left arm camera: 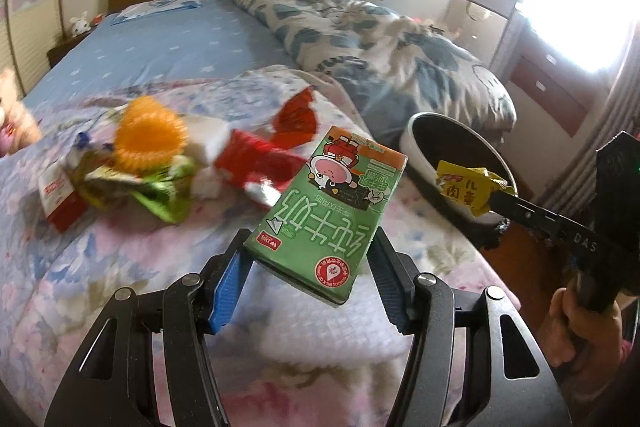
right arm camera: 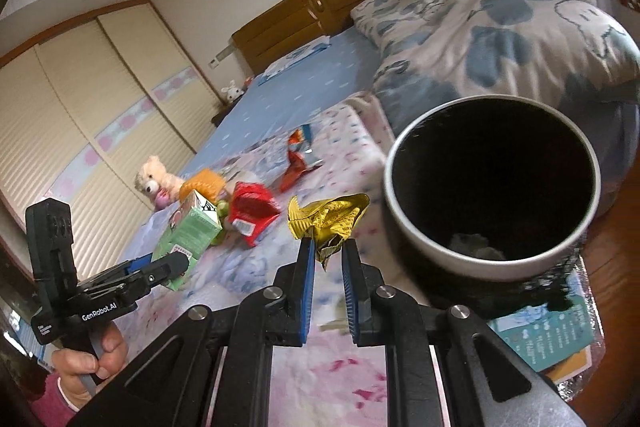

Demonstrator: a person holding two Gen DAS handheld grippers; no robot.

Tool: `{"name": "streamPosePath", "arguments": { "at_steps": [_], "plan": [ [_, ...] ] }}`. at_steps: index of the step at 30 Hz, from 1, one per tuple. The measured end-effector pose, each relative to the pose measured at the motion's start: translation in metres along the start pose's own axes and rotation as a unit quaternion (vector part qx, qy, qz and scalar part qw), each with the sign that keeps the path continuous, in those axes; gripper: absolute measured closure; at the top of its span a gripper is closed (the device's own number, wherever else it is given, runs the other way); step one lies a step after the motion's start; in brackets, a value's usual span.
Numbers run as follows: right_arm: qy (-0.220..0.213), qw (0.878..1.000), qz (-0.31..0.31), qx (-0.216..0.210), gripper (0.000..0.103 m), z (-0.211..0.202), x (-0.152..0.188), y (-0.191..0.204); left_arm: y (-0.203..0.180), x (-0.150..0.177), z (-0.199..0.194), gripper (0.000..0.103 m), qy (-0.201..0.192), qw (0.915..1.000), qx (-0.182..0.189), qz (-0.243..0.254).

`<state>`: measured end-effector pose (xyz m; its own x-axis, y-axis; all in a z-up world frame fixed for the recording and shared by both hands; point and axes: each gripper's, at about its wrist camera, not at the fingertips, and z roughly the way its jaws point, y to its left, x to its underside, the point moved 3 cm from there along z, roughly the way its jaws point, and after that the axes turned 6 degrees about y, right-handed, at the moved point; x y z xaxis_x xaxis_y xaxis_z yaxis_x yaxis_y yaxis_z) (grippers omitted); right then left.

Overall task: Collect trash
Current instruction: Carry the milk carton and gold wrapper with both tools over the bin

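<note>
Left wrist view: left gripper (left arm camera: 310, 259) half spread, clamping green milk carton (left arm camera: 326, 203) above floral bedspread (left arm camera: 120, 267). Right gripper (left arm camera: 494, 197) pinches yellow wrapper (left arm camera: 466, 189) over rim of bin (left arm camera: 420, 131), at right.

Right wrist view: right gripper (right arm camera: 326, 247) nearly closed on wrapper (right arm camera: 326, 217), just left of bin (right arm camera: 404, 223); bin dark inside, pale crumpled scrap (right arm camera: 474, 241) at bottom. Red wrapper (right arm camera: 252, 213) on bedspread, left.

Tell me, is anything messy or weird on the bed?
Yes. Trash lies scattered on the flowery blanket: a red wrapper, a crumpled orange-red wrapper, a green wrapper and a small red-and-white box. Litter doesn't belong on a bed. An orange spiky ring sits on the pile.
</note>
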<state>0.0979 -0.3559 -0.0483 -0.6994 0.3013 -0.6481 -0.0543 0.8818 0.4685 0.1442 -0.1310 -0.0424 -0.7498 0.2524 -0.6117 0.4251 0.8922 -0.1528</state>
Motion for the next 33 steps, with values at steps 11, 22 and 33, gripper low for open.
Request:
{"name": "streamPosePath", "arguments": {
  "at_steps": [11, 22, 33],
  "plan": [
    [-0.017, 0.999, 0.027, 0.026, 0.089, -0.025, -0.007, -0.042, -0.051, -0.013, 0.025, 0.045, 0.020, 0.9989, 0.023, 0.035],
    [-0.025, 0.998, 0.045, 0.047, 0.089, -0.038, -0.013, -0.072, -0.086, -0.022, 0.047, 0.045, 0.038, 0.9969, 0.037, 0.057],
    [-0.033, 0.996, 0.058, 0.063, 0.089, -0.046, -0.025, -0.095, -0.109, -0.037, 0.066, 0.045, 0.052, 0.9955, 0.039, 0.069]
  ]
}}
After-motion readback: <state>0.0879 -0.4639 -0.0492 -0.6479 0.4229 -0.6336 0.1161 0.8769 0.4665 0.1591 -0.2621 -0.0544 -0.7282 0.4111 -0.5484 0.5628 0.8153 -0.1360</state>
